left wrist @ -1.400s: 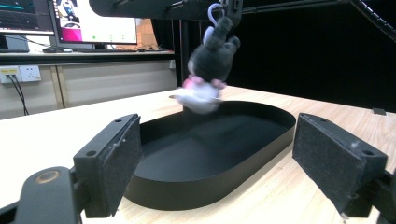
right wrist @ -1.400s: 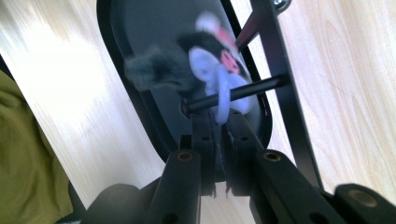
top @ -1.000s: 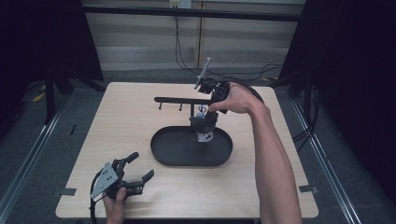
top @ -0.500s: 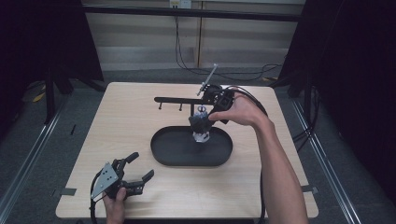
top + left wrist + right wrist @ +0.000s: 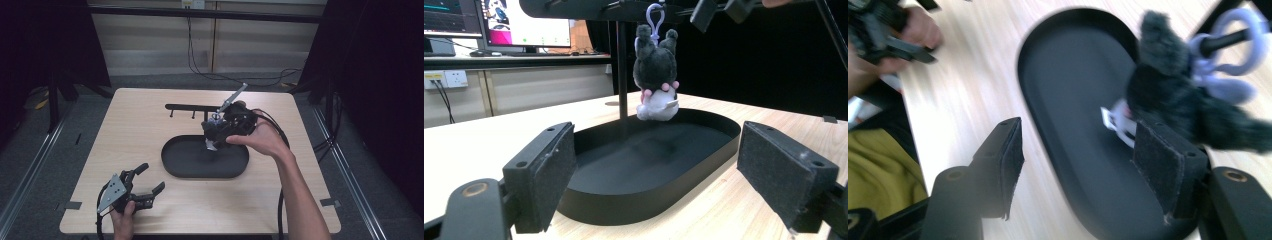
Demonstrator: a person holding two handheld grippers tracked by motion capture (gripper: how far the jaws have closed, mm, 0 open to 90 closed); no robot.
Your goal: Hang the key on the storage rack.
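Above the table, in the high view, the right gripper [image 5: 216,135] is held over the far rim of the black oval tray [image 5: 175,167], just in front of the black hanging rack [image 5: 187,106]. A small plush keychain [image 5: 211,145] peeks out white beneath it. The left gripper [image 5: 145,187] rests near the table's front left corner, well apart from the tray, its jaws spread with nothing between them.

In the left gripper view the two black pads [image 5: 544,172] stand wide, framing the tray [image 5: 704,155] without touching it. The plush keychain [image 5: 656,75] (dark grey above, white and pink below) hangs by its lilac clip [image 5: 655,15] from the rack's bar [image 5: 574,7], dangling over the tray's far side, clear of the floor of it.

In the right gripper view, which is blurred, the jaws have just been opening and now stand apart. The plush keychain [image 5: 1178,100] lies beside and beyond the right-hand pad [image 5: 1165,162], not between the pads; whether it brushes that pad I cannot tell. Its lilac clip [image 5: 1233,55] loops around a black peg. The tray [image 5: 1073,100] lies below.
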